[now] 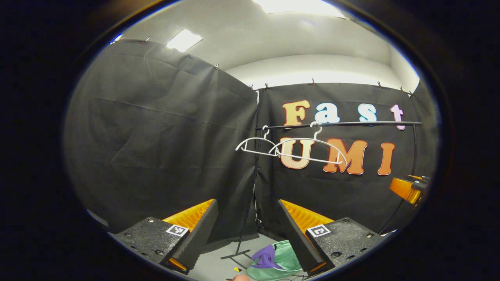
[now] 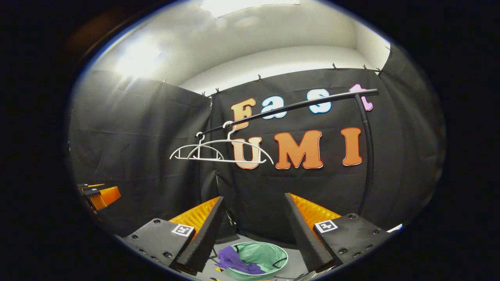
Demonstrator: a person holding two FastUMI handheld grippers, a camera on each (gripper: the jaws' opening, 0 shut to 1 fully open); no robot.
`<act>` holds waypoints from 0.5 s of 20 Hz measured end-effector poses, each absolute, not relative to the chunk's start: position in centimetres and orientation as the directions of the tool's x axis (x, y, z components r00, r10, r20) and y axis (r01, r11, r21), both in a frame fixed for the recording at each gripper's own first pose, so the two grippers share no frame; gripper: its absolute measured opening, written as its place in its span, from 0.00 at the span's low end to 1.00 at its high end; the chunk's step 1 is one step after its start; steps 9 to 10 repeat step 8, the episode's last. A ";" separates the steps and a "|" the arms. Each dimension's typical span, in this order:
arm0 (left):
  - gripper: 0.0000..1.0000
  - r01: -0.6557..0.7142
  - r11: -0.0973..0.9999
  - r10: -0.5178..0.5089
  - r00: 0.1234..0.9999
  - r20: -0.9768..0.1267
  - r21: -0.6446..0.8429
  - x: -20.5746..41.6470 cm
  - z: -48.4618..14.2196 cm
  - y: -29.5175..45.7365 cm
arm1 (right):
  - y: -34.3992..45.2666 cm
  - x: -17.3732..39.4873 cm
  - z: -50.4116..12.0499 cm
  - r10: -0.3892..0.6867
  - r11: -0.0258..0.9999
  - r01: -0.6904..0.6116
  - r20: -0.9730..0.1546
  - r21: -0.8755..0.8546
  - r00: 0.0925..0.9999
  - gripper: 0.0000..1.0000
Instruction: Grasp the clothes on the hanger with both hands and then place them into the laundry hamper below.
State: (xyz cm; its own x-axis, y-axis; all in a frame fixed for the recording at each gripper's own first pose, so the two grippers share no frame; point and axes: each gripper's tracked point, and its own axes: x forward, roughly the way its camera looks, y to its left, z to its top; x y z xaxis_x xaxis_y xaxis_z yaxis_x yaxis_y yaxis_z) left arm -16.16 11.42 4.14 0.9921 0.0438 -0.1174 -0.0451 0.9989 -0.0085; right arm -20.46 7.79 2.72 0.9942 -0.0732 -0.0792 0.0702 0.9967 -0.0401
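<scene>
Left gripper stood spread, fingers apart, nothing between them. Two white hangers hung bare on the black rail, toward its left end. Purple garment lay draped over the left rim of the green hamper on the floor below. Right gripper likewise spread and empty.

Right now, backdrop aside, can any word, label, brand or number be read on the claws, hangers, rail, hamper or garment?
No readable text.
Square black-and-white markers on the left claw and right claw: coded patterns, no words or numbers.
White plastic hangers, black metal rail, green mesh laundry hamper, purple garment: no print visible.
</scene>
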 end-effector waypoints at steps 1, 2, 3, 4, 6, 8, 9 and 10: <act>0.92 -0.050 0.999 0.048 0.993 -0.105 -0.014 -16.3 4.6 11.5 | 7.9 -20.4 3.1 -0.074 0.997 0.072 -0.070 -0.038 0.995 0.97; 0.92 -0.055 0.998 0.053 0.993 -0.101 -0.014 -16.5 4.7 11.6 | 8.2 -20.6 3.1 -0.070 0.997 0.068 -0.077 -0.029 0.995 0.97; 0.92 -0.053 0.999 0.052 0.994 -0.093 -0.008 -16.7 4.9 11.6 | 8.6 -20.8 3.3 -0.057 0.998 0.056 -0.071 -0.019 0.996 0.97; 0.92 -0.049 0.999 0.049 0.996 -0.080 0.003 -16.8 5.1 11.5 | 8.6 -21.0 3.6 -0.061 0.998 0.061 -0.060 -0.016 0.996 0.97; 0.92 -0.062 0.998 0.063 0.994 -0.085 0.021 -16.6 4.9 11.6 | 8.1 -21.3 3.6 -0.070 0.997 0.069 -0.057 -0.018 0.996 0.97; 0.92 -0.065 0.998 0.065 0.994 -0.087 0.005 -16.9 5.1 11.6 | 8.4 -21.2 3.4 -0.061 0.998 0.060 -0.063 -0.015 0.996 0.89; 0.92 -0.065 0.998 0.065 0.994 -0.087 0.005 -16.9 5.1 11.6 | 8.4 -21.2 3.4 -0.061 0.998 0.060 -0.063 -0.015 0.996 0.89; 0.92 -0.065 0.998 0.065 0.994 -0.087 0.005 -16.9 5.1 11.6 | 8.4 -21.2 3.4 -0.061 0.998 0.060 -0.063 -0.015 0.996 0.89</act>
